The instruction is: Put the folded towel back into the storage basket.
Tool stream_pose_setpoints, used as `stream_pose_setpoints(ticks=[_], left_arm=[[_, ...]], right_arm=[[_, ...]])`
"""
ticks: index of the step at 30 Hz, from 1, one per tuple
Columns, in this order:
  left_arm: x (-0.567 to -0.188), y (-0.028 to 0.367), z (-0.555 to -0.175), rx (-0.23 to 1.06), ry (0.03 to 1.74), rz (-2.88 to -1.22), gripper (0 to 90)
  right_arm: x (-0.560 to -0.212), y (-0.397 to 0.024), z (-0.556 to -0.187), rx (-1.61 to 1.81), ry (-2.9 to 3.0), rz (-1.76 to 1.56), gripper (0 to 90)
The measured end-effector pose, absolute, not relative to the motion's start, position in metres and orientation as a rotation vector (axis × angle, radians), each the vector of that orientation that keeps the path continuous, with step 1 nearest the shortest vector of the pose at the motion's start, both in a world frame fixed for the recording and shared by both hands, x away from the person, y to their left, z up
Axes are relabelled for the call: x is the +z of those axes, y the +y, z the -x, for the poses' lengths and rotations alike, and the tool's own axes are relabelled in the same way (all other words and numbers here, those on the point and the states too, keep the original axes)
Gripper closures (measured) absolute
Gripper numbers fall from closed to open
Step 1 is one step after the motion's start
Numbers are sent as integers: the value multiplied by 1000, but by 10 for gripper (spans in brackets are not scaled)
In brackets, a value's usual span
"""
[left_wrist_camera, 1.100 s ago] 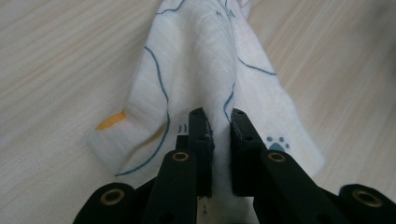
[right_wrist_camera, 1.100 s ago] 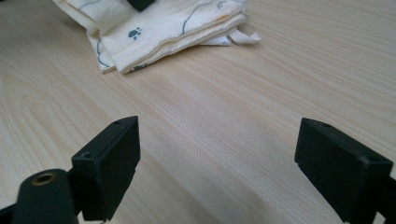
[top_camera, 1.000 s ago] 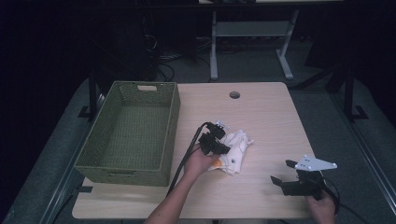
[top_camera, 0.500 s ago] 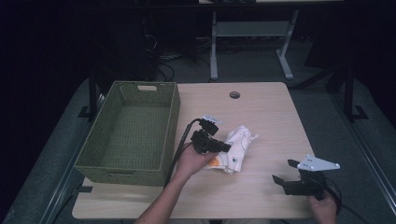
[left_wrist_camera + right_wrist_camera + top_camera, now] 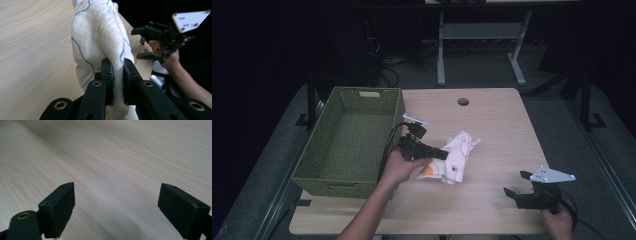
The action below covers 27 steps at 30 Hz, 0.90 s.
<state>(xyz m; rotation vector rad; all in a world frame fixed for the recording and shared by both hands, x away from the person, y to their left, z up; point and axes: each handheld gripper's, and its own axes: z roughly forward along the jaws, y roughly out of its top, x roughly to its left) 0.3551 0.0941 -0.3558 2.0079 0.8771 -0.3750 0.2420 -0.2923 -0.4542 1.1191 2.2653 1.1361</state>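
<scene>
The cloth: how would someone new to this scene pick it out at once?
On the wooden table, look just right of the green basket. The cloth is a crumpled white bundle with thin dark lines and an orange patch, pinched by the left gripper. It is the only soft, pale thing there.

The left gripper (image 5: 117, 72) is squeezing its jaws nearly together, while the right gripper (image 5: 117, 205) is holding its jaws wide apart.

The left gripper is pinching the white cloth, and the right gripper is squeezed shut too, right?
Not quite. The left gripper does pinch the white cloth, but the right gripper is open: the right gripper view shows its two jaws far apart with just the bare wooden table between them.
</scene>
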Motion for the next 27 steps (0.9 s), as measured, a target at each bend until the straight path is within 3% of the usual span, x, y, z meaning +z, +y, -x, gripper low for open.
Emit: stream_pose_setpoints(ticks=[27], left_arm=[[-310,188,-355,-352,942,-1892,825]], right_arm=[[-456,-288,-244,1115,2284,-1115,137]])
